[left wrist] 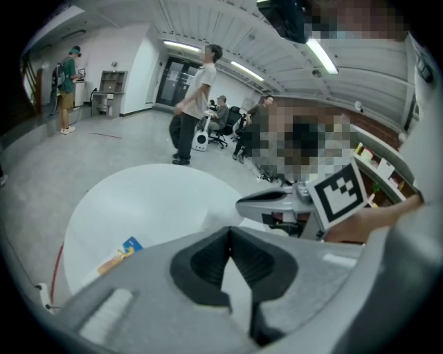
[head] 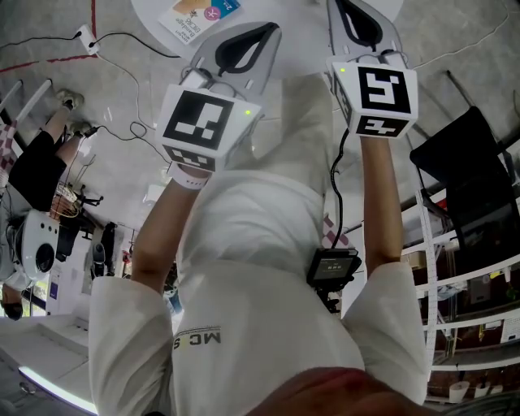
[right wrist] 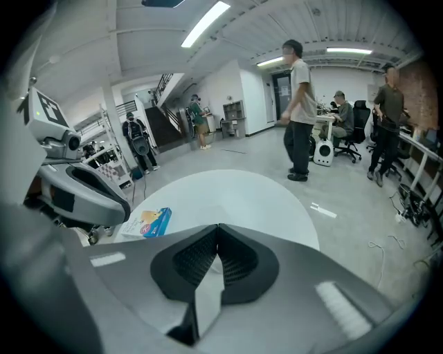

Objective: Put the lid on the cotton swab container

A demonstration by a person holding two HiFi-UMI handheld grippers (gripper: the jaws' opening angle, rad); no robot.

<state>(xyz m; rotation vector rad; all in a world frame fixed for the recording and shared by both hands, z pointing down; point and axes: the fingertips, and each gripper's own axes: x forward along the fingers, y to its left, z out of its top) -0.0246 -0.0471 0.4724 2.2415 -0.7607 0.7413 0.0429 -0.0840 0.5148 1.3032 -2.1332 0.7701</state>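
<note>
Left tongs (head: pixel 264 34) being held clenched, tips meeting (left wrist: pixel 230 229), gripping nothing. Right tongs (head: pixel 357 20) likewise clenched (right wrist: pixel 218 227), holding nothing, hovering just beside left pair. Both pointing toward round white table (left wrist: pixel 152 200). Flat blue, white and orange printed carton (right wrist: pixel 147 222) lying on table near its edge, well apart from both tongs; cannot tell whether it is swab container. 2 black-and-white marker cubes (head: pixel 199 122) facing head camera. Person in white T-shirt (right wrist: pixel 301 110) standing on grey floor beyond table.

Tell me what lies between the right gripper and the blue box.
Only bare white table separates right gripper from blue box, per right gripper view.
</note>
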